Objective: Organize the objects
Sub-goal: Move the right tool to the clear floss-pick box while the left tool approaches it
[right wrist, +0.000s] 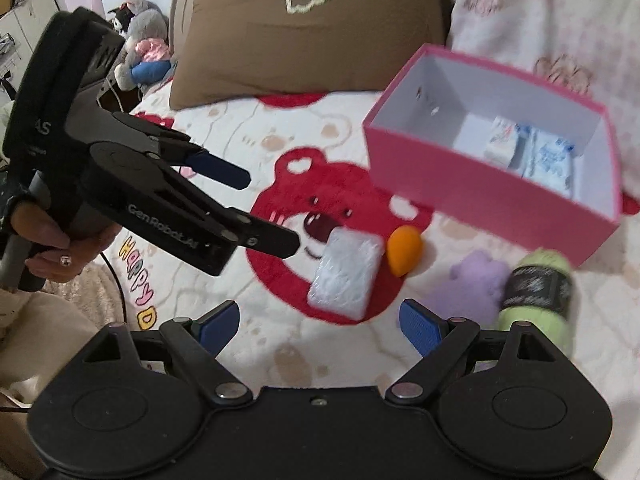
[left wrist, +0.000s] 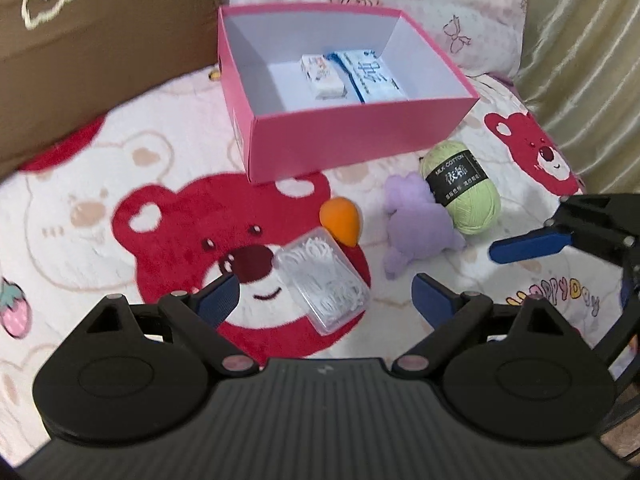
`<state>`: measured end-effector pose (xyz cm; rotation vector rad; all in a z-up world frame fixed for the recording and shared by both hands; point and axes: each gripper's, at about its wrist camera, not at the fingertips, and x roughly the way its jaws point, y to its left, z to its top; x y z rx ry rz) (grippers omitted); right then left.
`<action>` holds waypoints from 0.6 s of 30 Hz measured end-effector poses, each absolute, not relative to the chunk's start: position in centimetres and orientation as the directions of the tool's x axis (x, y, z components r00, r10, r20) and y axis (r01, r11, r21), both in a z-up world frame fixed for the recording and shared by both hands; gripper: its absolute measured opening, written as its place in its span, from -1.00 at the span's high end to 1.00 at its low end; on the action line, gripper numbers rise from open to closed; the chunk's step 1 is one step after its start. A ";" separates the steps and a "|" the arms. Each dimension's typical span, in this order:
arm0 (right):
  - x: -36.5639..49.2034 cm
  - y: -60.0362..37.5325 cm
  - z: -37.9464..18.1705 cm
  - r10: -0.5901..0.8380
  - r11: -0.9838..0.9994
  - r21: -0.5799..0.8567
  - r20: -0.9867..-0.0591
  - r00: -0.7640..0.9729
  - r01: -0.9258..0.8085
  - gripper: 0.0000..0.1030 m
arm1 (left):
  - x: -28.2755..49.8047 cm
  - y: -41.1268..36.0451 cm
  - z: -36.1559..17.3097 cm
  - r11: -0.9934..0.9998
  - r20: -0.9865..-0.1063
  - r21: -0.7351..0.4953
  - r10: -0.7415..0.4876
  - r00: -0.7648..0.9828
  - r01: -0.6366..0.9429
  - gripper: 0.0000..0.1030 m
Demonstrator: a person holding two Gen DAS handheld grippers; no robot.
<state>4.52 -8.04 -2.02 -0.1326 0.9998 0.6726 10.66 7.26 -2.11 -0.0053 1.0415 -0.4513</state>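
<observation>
- Nearest, the left gripper (left wrist: 324, 292) is spread wide and empty, over the clear box (left wrist: 323, 283).
- Right gripper (right wrist: 319, 322), jaws apart, holds nothing.
- Orange sponge (left wrist: 341, 220), purple plush (left wrist: 416, 227) and green yarn (left wrist: 464, 186) lie at one o'clock.
- At twelve, the pink box (left wrist: 360, 136) holds two packets (left wrist: 352, 74).

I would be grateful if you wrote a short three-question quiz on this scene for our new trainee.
1. True or false: the pink box is empty.
2. Which thing lies nearest the clear case? A) yarn B) orange sponge C) purple toy
3. Fill in: neither the left tongs nor the right tongs hold ____.

Key
1. False: two white packets lie inside.
2. B: the sponge sits right beside the case.
3. Anything: both stand open above the blanket.
</observation>
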 end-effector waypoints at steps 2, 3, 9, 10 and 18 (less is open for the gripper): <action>4.6 -7.4 -2.9 0.455 0.792 0.186 -0.816 0.358 -0.582 -0.75 | 10.9 7.6 -3.1 0.908 -0.830 -0.251 -0.380 0.408 0.336 -0.80; 4.6 -7.1 -3.3 0.452 0.791 0.181 -0.816 0.359 -0.585 -0.75 | 11.0 7.8 -3.5 0.907 -0.827 -0.266 -0.389 0.407 0.327 -0.80; 5.1 -5.8 -5.9 0.458 0.787 0.177 -0.810 0.367 -0.591 -0.75 | 11.6 9.0 -5.4 0.900 -0.806 -0.335 -0.427 0.409 0.279 -0.78; 5.2 -5.6 -6.3 0.461 0.785 0.178 -0.807 0.368 -0.594 -0.75 | 11.6 9.1 -5.7 0.898 -0.801 -0.347 -0.434 0.412 0.271 -0.78; 5.3 -4.4 -9.0 0.412 0.779 0.087 -0.817 0.402 -0.621 -0.75 | 12.0 8.9 -8.4 0.896 -0.811 -0.372 -0.441 0.385 0.244 -0.73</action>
